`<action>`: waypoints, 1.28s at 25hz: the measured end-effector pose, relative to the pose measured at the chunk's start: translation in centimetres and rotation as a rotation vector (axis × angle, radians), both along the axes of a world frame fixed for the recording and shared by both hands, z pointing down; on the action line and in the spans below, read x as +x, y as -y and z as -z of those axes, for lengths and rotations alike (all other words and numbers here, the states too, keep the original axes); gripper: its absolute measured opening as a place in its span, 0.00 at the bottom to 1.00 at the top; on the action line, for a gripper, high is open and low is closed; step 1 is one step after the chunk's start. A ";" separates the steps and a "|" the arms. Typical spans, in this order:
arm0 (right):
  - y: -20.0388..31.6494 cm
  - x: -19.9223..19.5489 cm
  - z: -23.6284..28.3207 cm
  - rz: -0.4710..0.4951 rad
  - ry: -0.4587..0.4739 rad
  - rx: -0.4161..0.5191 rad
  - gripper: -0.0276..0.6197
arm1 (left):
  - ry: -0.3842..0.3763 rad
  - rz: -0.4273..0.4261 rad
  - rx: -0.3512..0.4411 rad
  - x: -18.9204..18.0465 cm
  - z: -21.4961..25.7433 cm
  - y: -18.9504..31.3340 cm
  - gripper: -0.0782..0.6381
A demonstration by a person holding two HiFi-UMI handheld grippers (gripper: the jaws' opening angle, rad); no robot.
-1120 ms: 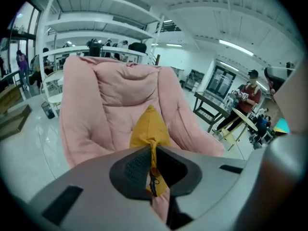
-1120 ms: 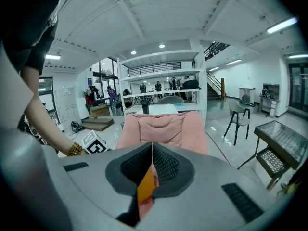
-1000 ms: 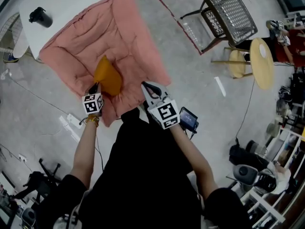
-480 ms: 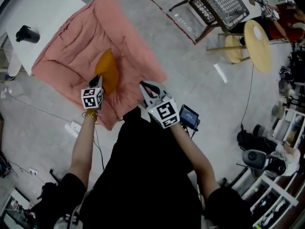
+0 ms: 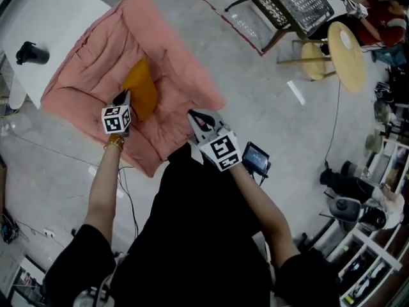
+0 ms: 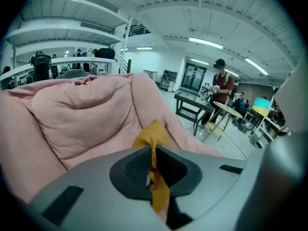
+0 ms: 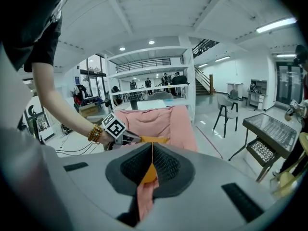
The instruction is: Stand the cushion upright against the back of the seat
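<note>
An orange cushion [image 5: 140, 93] lies in the hollow of the pink padded seat [image 5: 96, 56], near its front left part. My left gripper [image 5: 121, 97] is shut on the cushion's near edge. In the left gripper view the orange fabric [image 6: 153, 134] is pinched between the dark pads, with the seat's puffy back [image 6: 72, 114] behind it. My right gripper [image 5: 192, 116] hovers over the seat's front edge, to the right of the cushion. It is shut with nothing held. From the right gripper [image 7: 151, 150] view, the left gripper [image 7: 131, 139] and the cushion [image 7: 153, 140] show ahead.
A white table [image 5: 57, 11] with a black bottle [image 5: 30, 52] stands behind the seat. At the far right are a metal mesh chair [image 5: 291, 2] and a round wooden stool [image 5: 345, 47]. Cables [image 5: 121, 184] run across the grey floor at the left. Shelves [image 5: 377, 261] fill the right edge.
My left gripper has carried the cushion's edge leftward and farther over the seat, and the cushion now looks narrower and more on edge. The right gripper has barely shifted.
</note>
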State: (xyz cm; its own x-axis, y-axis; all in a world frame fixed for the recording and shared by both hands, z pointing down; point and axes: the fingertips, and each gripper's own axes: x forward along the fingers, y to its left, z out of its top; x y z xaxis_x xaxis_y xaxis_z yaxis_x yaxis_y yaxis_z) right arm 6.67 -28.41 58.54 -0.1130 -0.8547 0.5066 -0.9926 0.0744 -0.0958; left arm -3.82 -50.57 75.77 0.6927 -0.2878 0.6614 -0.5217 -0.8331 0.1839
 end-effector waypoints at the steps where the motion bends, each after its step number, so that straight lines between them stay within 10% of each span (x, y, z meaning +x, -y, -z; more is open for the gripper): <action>1: 0.5 -0.2 -0.2 0.010 0.008 -0.005 0.07 | 0.012 0.011 0.001 -0.3 -0.3 0.9 0.16; 24: 18.0 -4.7 -11.9 0.167 0.103 -0.025 0.07 | 0.171 0.223 0.070 -5.5 -6.6 11.1 0.16; 32: 23.2 -5.3 -21.7 0.238 0.096 -0.071 0.07 | 0.066 0.256 0.161 -5.9 -7.6 14.0 0.17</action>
